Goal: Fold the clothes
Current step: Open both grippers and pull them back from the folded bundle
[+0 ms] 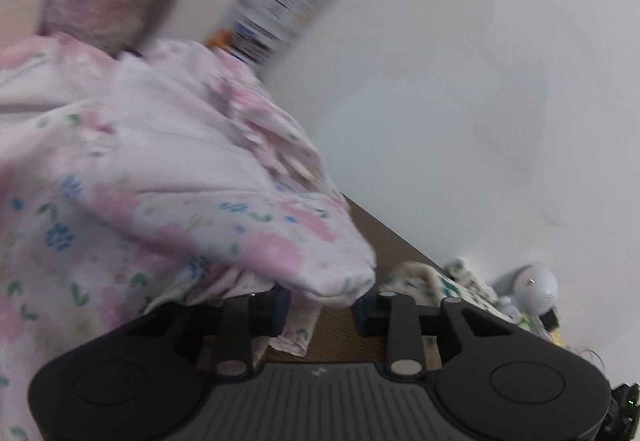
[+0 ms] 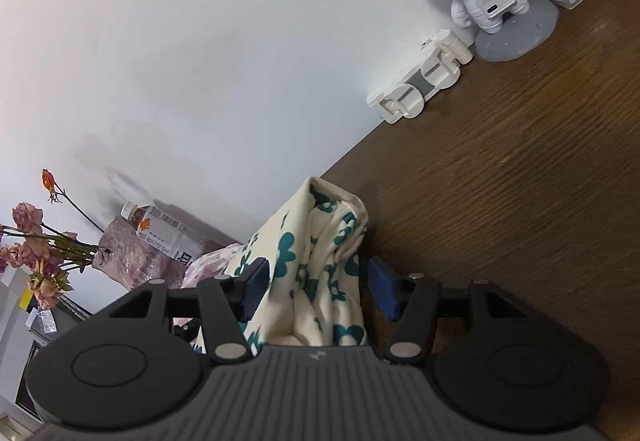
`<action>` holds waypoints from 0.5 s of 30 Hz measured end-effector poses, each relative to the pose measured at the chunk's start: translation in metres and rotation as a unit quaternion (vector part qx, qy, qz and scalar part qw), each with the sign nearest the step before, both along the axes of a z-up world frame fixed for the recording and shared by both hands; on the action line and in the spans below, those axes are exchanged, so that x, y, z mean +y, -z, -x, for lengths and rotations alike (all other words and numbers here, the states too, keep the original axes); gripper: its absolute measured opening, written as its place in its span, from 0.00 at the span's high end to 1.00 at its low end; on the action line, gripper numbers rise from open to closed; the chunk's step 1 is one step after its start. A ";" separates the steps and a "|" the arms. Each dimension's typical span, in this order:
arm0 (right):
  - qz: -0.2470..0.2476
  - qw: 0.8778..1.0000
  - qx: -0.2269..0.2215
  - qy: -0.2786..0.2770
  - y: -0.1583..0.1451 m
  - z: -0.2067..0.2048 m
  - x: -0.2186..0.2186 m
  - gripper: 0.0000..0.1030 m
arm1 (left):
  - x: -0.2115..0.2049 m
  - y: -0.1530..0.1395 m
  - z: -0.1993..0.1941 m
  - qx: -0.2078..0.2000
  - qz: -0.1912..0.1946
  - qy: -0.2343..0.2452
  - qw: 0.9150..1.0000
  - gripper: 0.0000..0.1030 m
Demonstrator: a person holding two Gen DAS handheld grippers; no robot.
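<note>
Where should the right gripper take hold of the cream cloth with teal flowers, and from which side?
Probably at the bunched upper fold of the cream cloth with teal flowers, coming level from the camera side. That fold stands up off the wooden table, and it already lies between the open fingers of the right gripper, so closing there should catch several layers.
</note>
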State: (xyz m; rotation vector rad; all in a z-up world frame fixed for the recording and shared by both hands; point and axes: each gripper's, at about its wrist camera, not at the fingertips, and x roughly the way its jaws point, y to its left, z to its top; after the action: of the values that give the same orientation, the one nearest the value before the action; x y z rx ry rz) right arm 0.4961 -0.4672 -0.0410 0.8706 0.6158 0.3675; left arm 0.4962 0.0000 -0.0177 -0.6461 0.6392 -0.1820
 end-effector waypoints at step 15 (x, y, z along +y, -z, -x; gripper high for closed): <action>0.145 0.989 -0.037 0.000 -0.029 0.078 0.028 0.24 | -0.020 -0.032 0.076 -0.049 -0.151 -0.003 0.987 0.12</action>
State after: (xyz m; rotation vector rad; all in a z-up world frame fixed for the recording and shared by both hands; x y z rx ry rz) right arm 0.4183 -0.4396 -0.0119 0.5764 0.5835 0.3006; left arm 0.4203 -0.0201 0.0146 -0.3446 0.5568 -0.1072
